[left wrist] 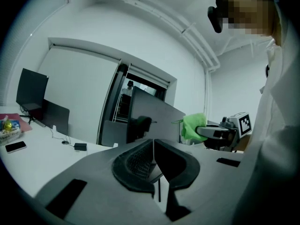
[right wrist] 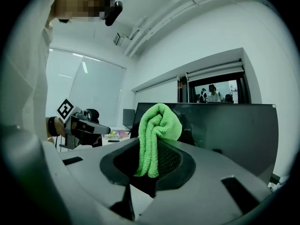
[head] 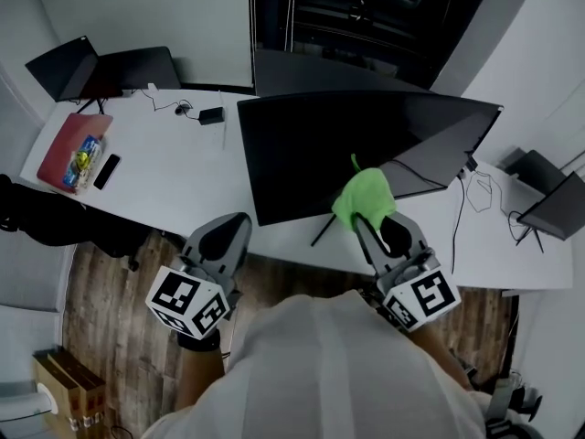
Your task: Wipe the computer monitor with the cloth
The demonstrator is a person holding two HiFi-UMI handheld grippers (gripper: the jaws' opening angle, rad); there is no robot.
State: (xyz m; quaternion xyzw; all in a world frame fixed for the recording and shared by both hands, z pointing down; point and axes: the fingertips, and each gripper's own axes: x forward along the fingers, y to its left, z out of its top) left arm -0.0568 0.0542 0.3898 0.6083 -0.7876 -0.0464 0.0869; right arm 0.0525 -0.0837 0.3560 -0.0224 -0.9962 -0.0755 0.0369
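My left gripper [head: 236,225] sits low in front of me. Its two dark pads, ribbed on the inner faces, are pressed flat together with nothing between them. The cube with black-and-white square markers sits at its back end. Under it runs a floor [head: 110,318] of brown wood-grain planks.

My right gripper [head: 368,219] is clamped on the cloth [head: 363,199], a bright green, nubbly terry piece folded into a thick, soft roll. The roll stands up out of the jaws and bulges over their tips.

The bunched top of the cloth lies against the lower part of the computer monitor [head: 366,140] as I see it from above; I cannot tell whether it touches the glass. The monitor is a wide, thin, glossy black panel with a dark screen, standing on slim black legs on the smooth white counter [head: 174,167].

Farther left on the counter, a flat black phone [head: 107,171] lies just beside a red folder [head: 64,149]. A small black box [head: 211,114] with a thin cable sits beyond them. At the far corner stands an open dark laptop [head: 64,67].
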